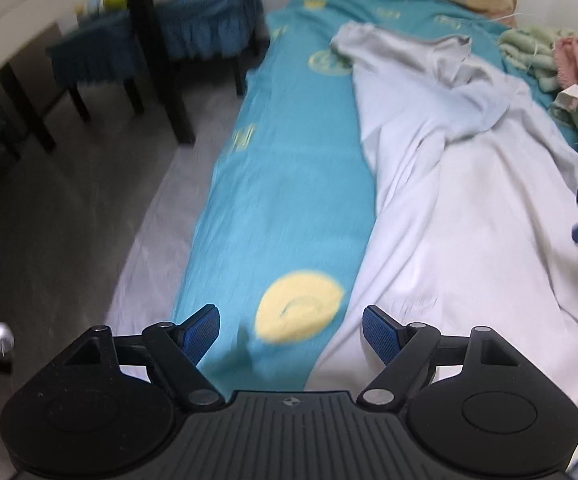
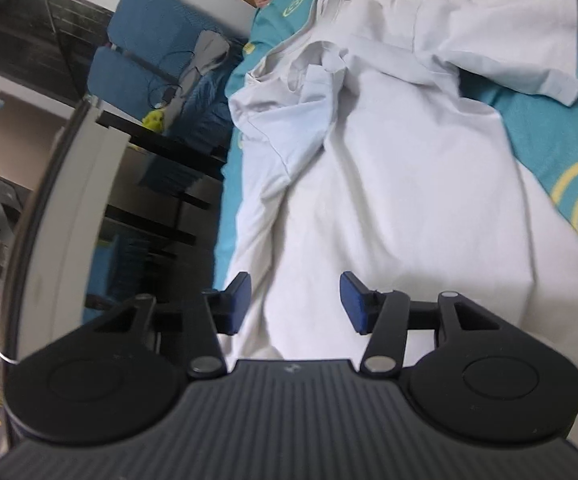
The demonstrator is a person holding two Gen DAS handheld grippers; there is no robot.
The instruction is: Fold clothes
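the left wrist view looked along the bed (image 1: 289, 184) from above its near edge, taking in the floor (image 1: 69, 220) beside it. the right wrist view sat closer over the white t-shirt (image 2: 389, 200), facing its collar. both views shared the t-shirt and teal sheet.

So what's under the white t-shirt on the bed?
The white t-shirt lies on a teal bedsheet with yellow circle prints. Whatever lies beneath the shirt's middle is covered, so unseen.

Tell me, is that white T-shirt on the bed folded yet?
Not yet: the white cotton T-shirt lies spread out, one sleeve extended, the other crumpled inward.
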